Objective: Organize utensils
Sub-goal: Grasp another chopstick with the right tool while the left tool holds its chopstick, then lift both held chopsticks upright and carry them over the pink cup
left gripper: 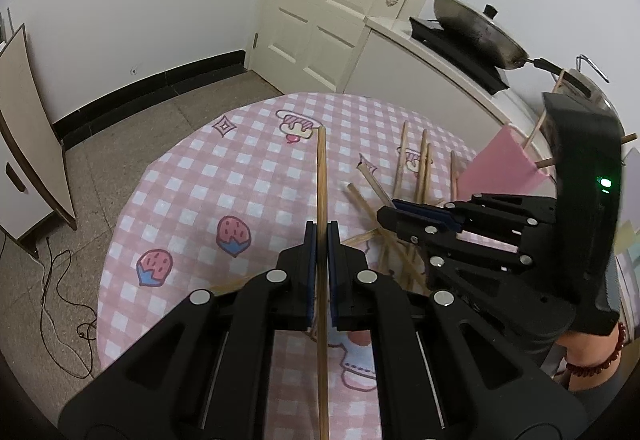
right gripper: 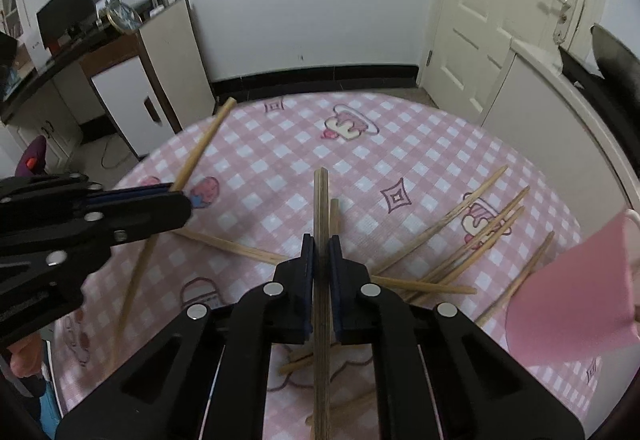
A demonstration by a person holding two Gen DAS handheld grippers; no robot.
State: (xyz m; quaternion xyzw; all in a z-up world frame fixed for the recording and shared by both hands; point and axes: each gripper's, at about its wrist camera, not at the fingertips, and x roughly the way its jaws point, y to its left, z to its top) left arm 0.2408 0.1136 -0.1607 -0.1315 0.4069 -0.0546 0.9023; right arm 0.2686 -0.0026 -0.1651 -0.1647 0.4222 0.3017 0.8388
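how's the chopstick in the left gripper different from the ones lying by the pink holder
The chopstick in the left gripper is lifted off the checked tablecloth, clamped between the jaws; the loose chopsticks lie flat on it. The held one is single and runs straight along the left gripper; the loose ones are scattered, several crossing. The right gripper clamps another chopstick the same way. All look like the same plain light wood, beside the pink holder.
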